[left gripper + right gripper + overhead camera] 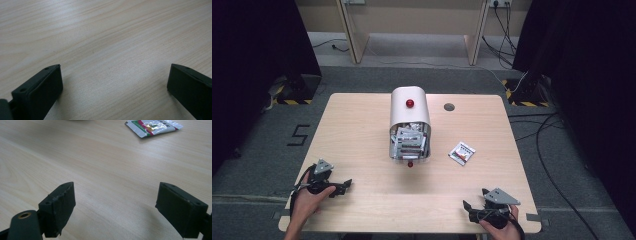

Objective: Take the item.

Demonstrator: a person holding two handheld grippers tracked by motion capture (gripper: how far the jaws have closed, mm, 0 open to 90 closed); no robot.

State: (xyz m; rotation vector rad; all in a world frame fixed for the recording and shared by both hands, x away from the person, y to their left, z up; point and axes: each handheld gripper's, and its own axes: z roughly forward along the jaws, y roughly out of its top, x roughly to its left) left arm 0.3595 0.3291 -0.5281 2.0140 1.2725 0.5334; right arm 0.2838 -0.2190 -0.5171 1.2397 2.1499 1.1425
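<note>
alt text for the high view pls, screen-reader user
A white round-topped container with a red knob lies at the middle of a light wooden table, its open end packed with small packets. One white packet lies loose to its right. At the near edge, the left hand-held gripper and right hand-held gripper rest open, apart from everything.

Lab or recording studio: black curtains [257, 60] either side, hazard-taped stand bases [287, 101], loose floor cables [557, 165], taped floor number [298, 135], grey carpet, bare wooden surface [362, 150].
</note>
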